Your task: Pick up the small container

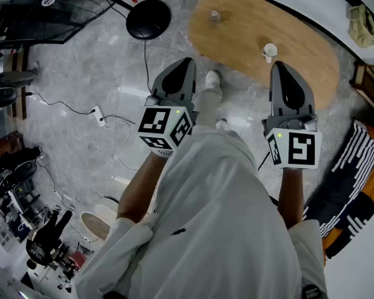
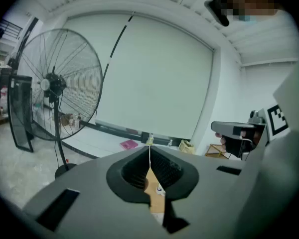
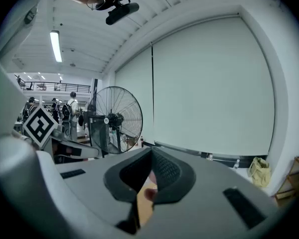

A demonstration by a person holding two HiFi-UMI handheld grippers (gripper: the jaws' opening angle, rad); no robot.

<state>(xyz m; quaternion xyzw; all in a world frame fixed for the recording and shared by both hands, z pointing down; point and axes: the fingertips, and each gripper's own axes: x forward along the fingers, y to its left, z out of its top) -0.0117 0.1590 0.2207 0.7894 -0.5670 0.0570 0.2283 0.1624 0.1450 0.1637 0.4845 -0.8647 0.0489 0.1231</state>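
Note:
An oval wooden table [image 1: 299, 61] stands in front of me. A small white container [image 1: 270, 50] sits on it near its front edge, and a second small container [image 1: 215, 15] stands further back to the left. My left gripper [image 1: 186, 62] hangs over the floor left of the table, with its jaws shut and empty; its tips [image 2: 150, 146] meet. My right gripper [image 1: 279, 66] is just in front of the near container and does not touch it. Its jaws [image 3: 151, 151] also meet with nothing between them. Only a sliver of wood shows below the pads in both gripper views.
A black round fan base [image 1: 148, 18] stands on the grey floor to the left of the table, the fan [image 2: 52, 83] upright above it. A white power strip [image 1: 100, 114] and its cable lie on the floor. A striped cloth [image 1: 361, 167] and a wooden rack [image 1: 369, 80] are at the right.

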